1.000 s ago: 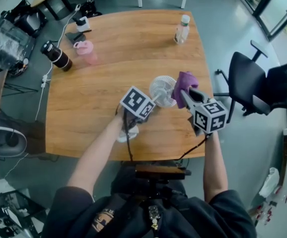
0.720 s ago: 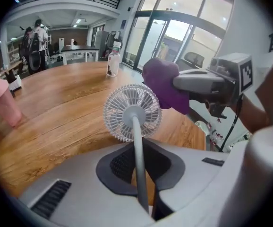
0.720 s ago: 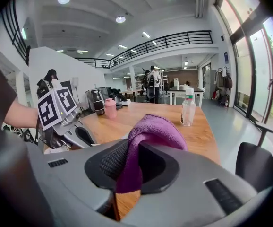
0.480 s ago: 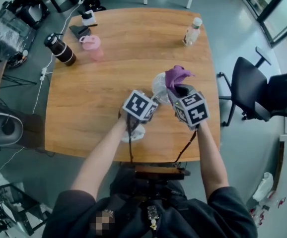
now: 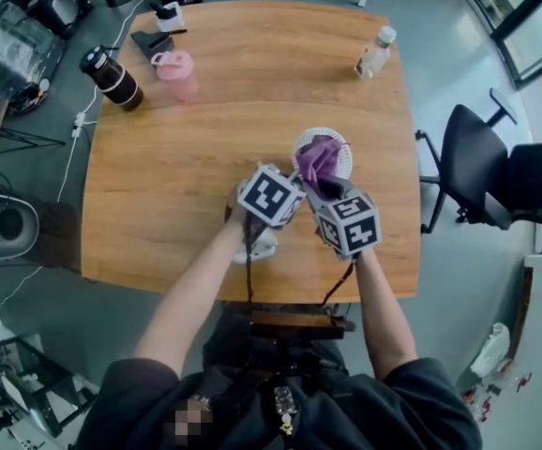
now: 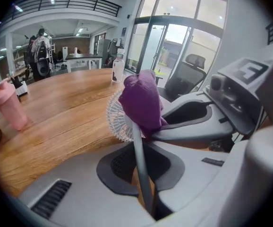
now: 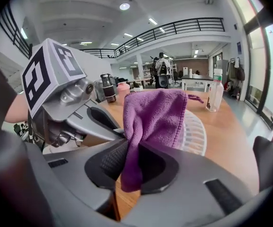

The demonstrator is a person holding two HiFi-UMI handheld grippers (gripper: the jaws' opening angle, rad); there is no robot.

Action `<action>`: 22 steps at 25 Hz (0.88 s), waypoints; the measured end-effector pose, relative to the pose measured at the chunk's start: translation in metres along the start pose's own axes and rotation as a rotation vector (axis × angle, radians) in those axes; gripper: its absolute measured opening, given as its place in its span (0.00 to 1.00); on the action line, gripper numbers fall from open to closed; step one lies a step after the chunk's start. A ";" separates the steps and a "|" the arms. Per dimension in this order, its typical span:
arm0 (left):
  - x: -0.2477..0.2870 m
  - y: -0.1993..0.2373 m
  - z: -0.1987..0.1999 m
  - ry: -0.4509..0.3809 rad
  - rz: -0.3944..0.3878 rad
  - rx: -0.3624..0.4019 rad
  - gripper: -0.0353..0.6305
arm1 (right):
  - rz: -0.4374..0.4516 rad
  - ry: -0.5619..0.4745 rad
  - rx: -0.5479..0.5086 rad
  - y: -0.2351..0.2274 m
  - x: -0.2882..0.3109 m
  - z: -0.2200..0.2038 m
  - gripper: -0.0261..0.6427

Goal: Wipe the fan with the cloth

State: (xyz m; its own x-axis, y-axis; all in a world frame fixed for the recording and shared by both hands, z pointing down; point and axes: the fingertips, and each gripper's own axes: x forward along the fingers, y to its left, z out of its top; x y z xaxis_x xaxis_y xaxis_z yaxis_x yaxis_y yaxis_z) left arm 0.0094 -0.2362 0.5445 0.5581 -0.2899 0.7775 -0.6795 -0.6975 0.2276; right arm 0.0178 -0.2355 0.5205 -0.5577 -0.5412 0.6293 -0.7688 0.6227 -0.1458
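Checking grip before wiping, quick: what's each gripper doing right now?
Left gripper: fingers have just been closing, clamped on the fan stem.
Right gripper: closed on the purple cloth.

Saw a pink cup [image 5: 174, 69] beside a dark flask [image 5: 112, 78] on the wooden table [image 5: 158, 186]; noted a clear bottle [image 5: 375, 52] far right, a black chair [image 5: 468, 162] past that edge.

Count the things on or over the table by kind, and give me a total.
Bottles: 3, black bottle, pink bottle, clear bottle
Fan: 1
Cloth: 1, purple, draped on the fan
Things at the far corner, too small to name: 2, white one, dark one
Total: 7
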 end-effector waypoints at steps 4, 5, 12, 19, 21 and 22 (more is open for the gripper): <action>0.001 0.007 -0.004 0.014 0.031 0.002 0.07 | 0.019 0.042 0.028 0.007 0.011 -0.022 0.15; 0.001 0.007 -0.005 0.017 0.036 0.001 0.07 | 0.026 0.052 0.035 0.008 0.015 -0.025 0.15; -0.003 0.020 -0.010 0.027 0.076 -0.009 0.06 | 0.087 0.168 0.053 0.022 0.050 -0.047 0.15; -0.003 0.034 -0.022 0.061 0.145 0.047 0.06 | 0.037 0.200 -0.035 0.013 0.030 -0.062 0.15; 0.002 0.034 -0.027 0.082 0.145 0.059 0.06 | 0.009 0.185 -0.068 0.007 0.013 -0.063 0.15; 0.004 0.035 -0.028 0.090 0.153 0.068 0.06 | -0.003 0.173 -0.086 0.005 0.005 -0.061 0.14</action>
State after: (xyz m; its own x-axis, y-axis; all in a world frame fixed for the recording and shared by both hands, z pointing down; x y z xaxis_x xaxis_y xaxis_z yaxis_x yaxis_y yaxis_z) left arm -0.0259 -0.2436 0.5721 0.4040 -0.3386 0.8498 -0.7180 -0.6930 0.0652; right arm 0.0304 -0.2003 0.5698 -0.4875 -0.4425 0.7527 -0.7365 0.6714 -0.0823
